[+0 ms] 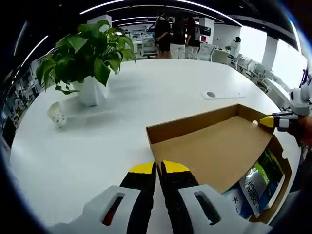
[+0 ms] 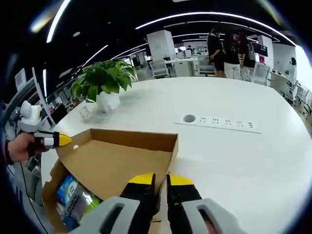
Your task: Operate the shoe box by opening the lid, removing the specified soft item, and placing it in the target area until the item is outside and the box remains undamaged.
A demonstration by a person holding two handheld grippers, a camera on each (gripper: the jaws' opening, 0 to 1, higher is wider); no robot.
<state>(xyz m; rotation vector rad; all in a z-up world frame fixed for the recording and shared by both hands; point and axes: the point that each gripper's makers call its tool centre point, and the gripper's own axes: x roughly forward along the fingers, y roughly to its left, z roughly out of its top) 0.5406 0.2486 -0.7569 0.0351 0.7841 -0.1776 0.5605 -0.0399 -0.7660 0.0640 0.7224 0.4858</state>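
Note:
A brown cardboard shoe box [image 1: 284,168] [image 2: 48,187] stands at the table's near edge with its lid [image 1: 214,146] [image 2: 112,165] lifted and the plain inside facing up. Inside the box lie blue, green and silver soft packets [image 1: 253,187] [image 2: 73,197], partly hidden under the lid. My left gripper [image 1: 158,168] is shut on the lid's edge at one corner; in the right gripper view the left gripper [image 2: 66,140] comes in from the left, held by a hand. My right gripper [image 2: 161,180] [image 1: 265,122] is shut on the lid's edge at the other corner.
On the big white round table [image 1: 146,92] [image 2: 234,161] stand a leafy plant in a white pot [image 1: 90,68] [image 2: 105,80], with a small spotted cup [image 1: 57,115] [image 2: 85,112] nearby. A socket panel [image 1: 222,94] [image 2: 217,122] is set in the tabletop. People [image 1: 170,34] [image 2: 226,48] stand beyond it.

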